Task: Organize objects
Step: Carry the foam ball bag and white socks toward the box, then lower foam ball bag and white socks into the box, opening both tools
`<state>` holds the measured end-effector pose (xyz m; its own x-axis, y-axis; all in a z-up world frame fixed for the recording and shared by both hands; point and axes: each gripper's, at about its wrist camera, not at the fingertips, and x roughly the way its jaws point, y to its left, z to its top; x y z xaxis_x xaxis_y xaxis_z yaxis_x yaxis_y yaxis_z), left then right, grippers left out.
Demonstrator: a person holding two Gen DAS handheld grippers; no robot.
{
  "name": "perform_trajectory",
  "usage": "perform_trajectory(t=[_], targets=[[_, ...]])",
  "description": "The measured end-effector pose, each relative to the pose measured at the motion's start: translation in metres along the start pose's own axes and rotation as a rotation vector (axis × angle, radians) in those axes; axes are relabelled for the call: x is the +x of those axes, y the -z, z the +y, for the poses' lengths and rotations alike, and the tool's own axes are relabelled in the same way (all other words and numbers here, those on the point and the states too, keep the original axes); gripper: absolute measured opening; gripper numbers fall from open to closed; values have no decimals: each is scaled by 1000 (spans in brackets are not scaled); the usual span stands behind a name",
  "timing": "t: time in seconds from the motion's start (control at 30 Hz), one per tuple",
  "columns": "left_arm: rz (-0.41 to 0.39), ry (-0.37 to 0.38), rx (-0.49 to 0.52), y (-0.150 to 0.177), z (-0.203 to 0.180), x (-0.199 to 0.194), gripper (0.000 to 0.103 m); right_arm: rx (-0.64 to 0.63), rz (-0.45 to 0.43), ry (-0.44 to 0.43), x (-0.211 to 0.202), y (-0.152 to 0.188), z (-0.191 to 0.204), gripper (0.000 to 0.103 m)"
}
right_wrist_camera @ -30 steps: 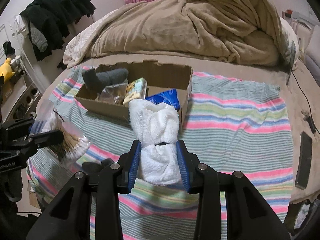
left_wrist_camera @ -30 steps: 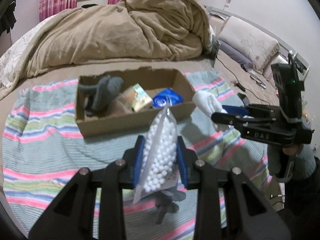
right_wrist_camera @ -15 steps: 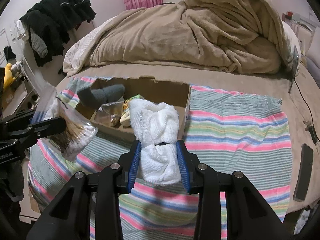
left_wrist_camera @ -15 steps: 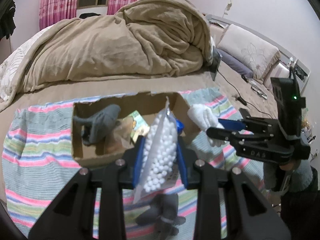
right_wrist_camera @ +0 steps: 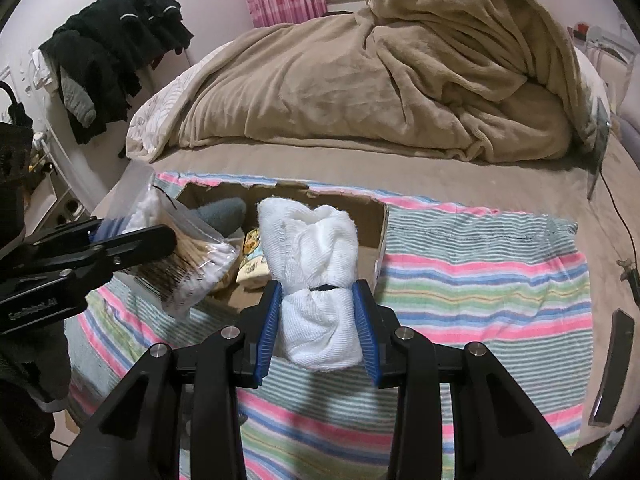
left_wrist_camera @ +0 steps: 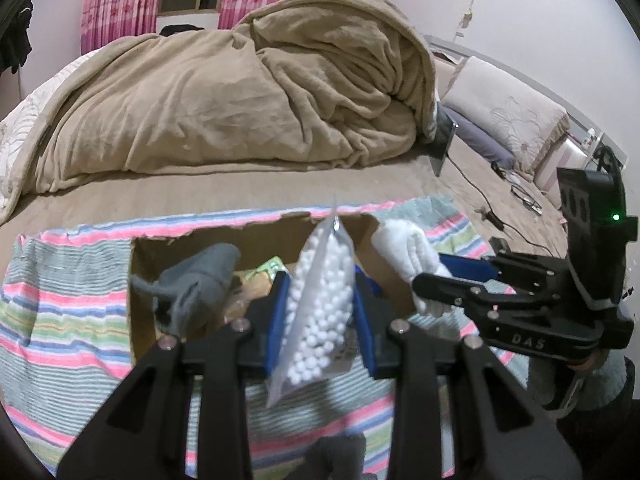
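Observation:
My left gripper is shut on a clear bag of cotton swabs and holds it above the near edge of an open cardboard box. My right gripper is shut on a rolled white towel, held just right of the bag near the box's right end. The box holds a grey sock, a yellow-green packet and other items partly hidden by the bag. The towel and right gripper show at the right of the left wrist view. The bag shows at the left of the right wrist view.
The box sits on a striped cloth spread on a bed. A heaped tan duvet lies behind it. Another grey item lies on the cloth below my left gripper. Cables and a dark flat device lie to the right.
Both grippers have moved forward and up toward the box with their loads. The bag now hangs over the box's front edge, and the towel is nearer the box's right end.

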<state>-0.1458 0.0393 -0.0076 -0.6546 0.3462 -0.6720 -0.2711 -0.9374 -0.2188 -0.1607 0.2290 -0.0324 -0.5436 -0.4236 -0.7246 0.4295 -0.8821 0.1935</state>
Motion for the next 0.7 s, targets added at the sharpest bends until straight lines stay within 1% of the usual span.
perform_trajectory(t=[0.37, 0.57, 0.7], targets=[[-6, 10, -9, -14, 0, 34, 32, 29, 3, -6, 17, -14, -11, 38], [6, 22, -30, -21, 5, 56, 32, 36, 8, -12, 26, -19, -13, 38], [24, 29, -25, -25, 4, 71, 32, 44, 14, -14, 31, -21, -15, 38]])
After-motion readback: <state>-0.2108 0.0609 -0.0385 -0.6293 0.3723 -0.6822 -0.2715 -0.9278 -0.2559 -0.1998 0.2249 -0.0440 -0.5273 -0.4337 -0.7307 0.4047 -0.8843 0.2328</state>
